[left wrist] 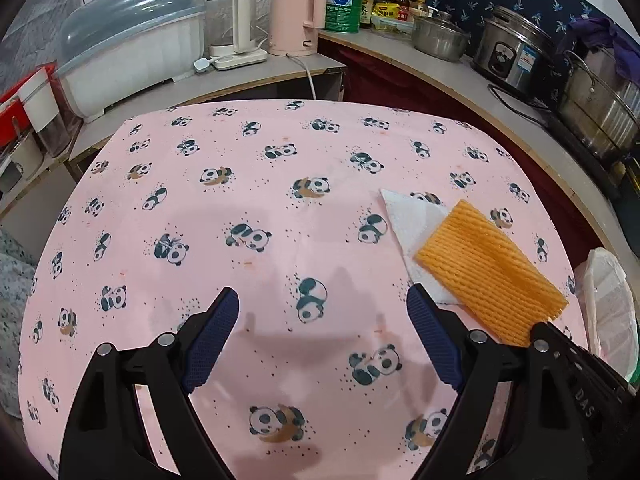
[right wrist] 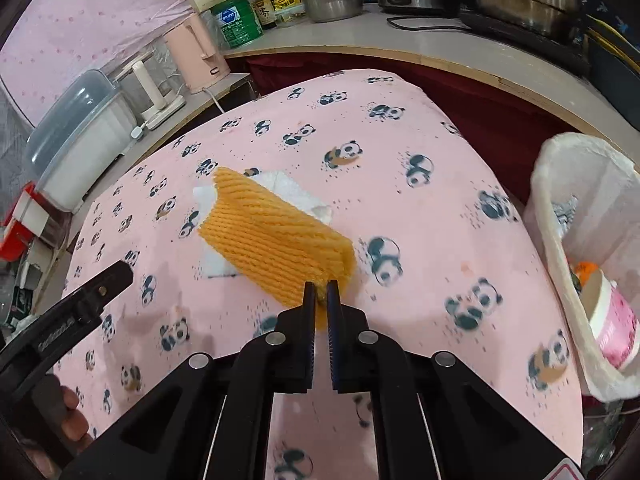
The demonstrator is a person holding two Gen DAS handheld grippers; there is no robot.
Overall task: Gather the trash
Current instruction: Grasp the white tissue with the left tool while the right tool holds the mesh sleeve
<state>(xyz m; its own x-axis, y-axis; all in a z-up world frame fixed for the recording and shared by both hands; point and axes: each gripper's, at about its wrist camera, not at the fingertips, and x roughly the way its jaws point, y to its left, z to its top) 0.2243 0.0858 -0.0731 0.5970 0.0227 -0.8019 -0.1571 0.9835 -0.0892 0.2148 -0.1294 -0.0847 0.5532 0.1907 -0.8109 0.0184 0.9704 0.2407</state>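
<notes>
An orange foam net sleeve lies across a white paper napkin on the pink panda tablecloth. My right gripper is shut on the near end of the sleeve. In the left wrist view the sleeve and napkin lie to the right of my left gripper, which is open and empty above the cloth. The right gripper's body shows at the sleeve's near end. A white-lined trash bin stands at the table's right edge, holding a pink cup and other trash.
A counter curves behind the table with a pink kettle, a white kettle, a green tin, steel pots, a rice cooker and a covered dish rack. The bin's edge shows at far right.
</notes>
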